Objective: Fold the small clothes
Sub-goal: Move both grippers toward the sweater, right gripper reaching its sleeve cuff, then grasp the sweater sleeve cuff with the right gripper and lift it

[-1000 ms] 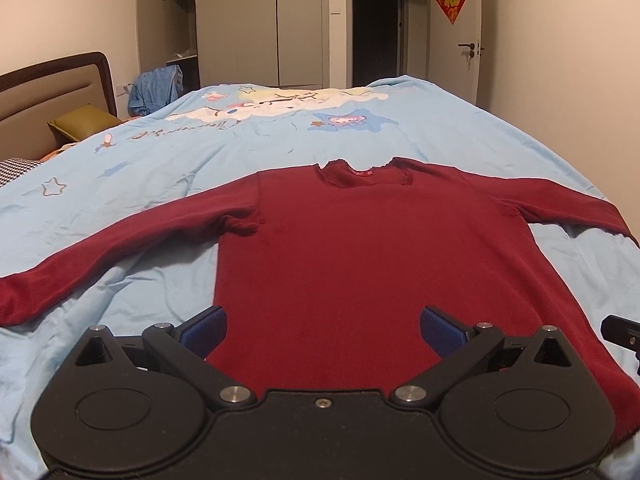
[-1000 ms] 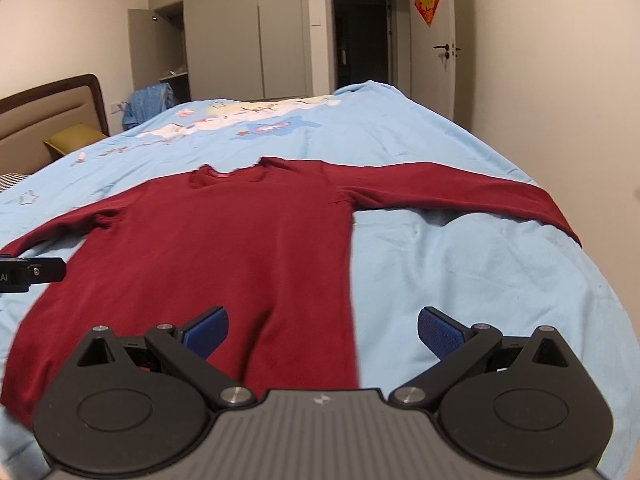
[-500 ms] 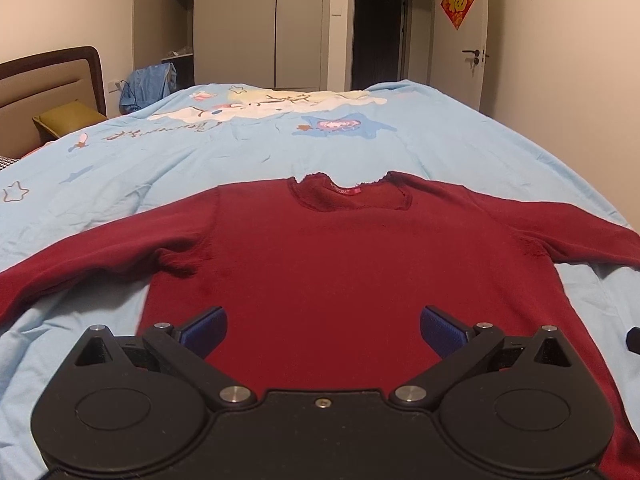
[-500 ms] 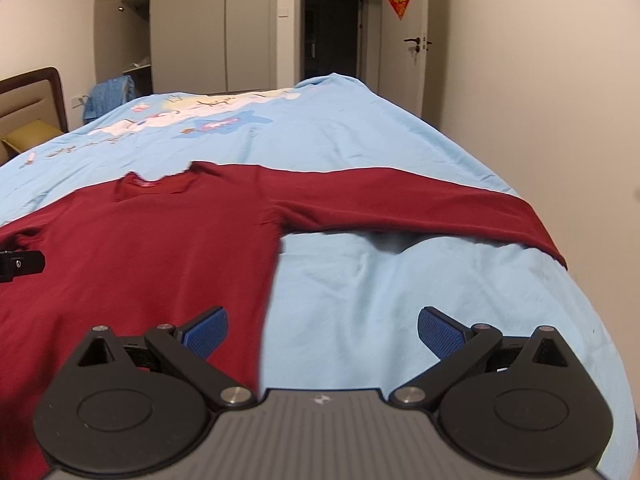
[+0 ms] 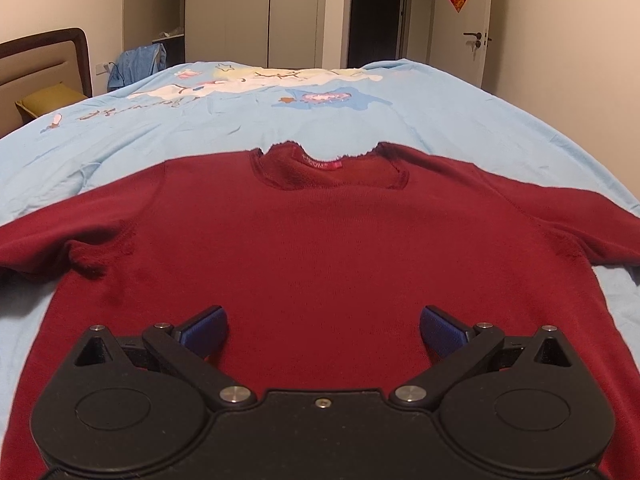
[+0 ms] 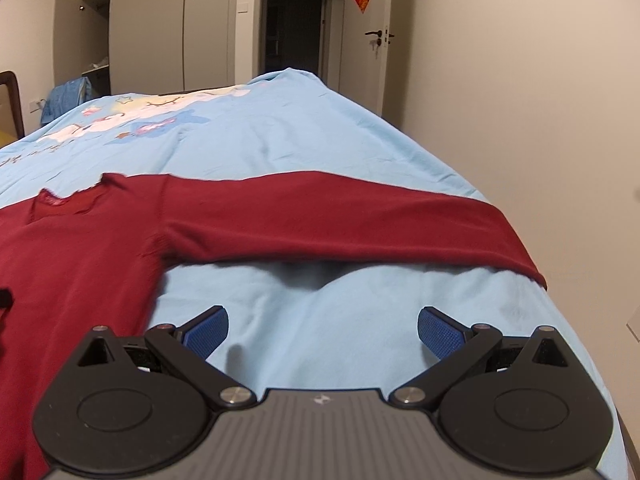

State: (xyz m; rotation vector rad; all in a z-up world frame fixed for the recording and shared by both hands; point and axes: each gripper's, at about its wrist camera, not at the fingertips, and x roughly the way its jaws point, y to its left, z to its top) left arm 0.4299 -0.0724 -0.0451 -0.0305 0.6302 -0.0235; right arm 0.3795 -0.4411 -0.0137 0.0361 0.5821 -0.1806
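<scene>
Red sweater (image 5: 320,248) flat on the bed (image 5: 460,120), now nearer. Right gripper (image 6: 322,330) moved toward the right sleeve (image 6: 360,220). Left gripper (image 5: 320,330) over the body. Both jaws apart, empty. No fold yet.

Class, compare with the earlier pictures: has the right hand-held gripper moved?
Yes. The right hand-held gripper has swung rightward: the sweater has slid toward the view's left edge, and bare bedspread now lies between its fingers.
</scene>
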